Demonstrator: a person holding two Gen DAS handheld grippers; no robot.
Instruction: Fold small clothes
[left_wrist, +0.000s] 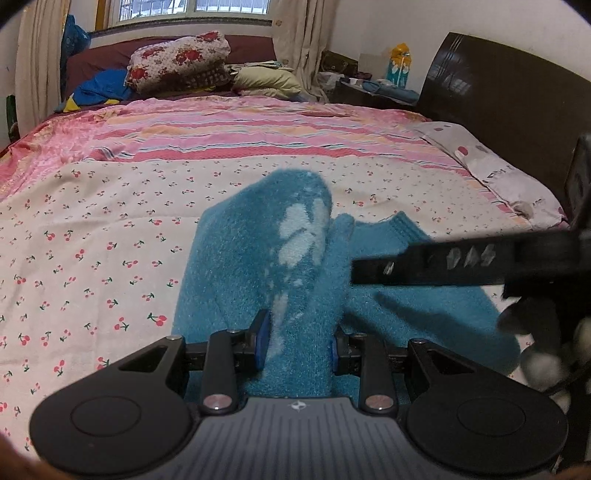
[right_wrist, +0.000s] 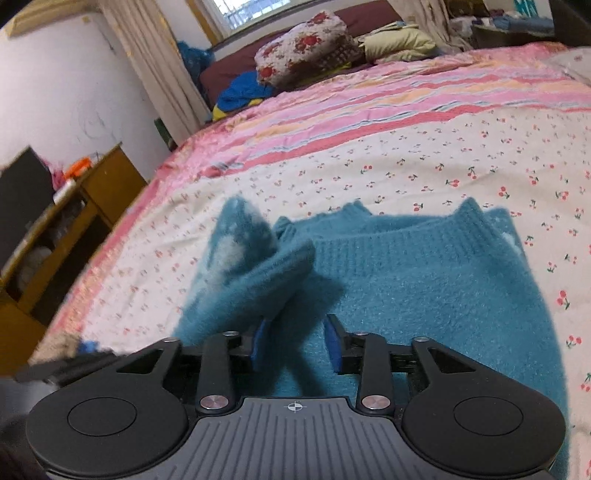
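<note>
A teal fleece garment (right_wrist: 424, 288) is spread on the cherry-print sheet (left_wrist: 92, 240) of the bed, well in from the striped far half and lying toward the headboard (left_wrist: 517, 110) side. Its ribbed opening is seen in the right wrist view to run across the frame, facing the far edge of the bed.

Left gripper (left_wrist: 297, 341): fingers are closed on a raised fold of the garment, the blue pads pressed against it from both sides; the fold rises straight ahead of the fingers.

Right gripper (right_wrist: 295, 343): fingers stand partly apart, no fabric is pinched; the flat body of the garment lies directly beneath and ahead.

Judgement: the lifted fold lies left of the right gripper, so the carrying-over falls to the left hand, across the garment's width.
</note>
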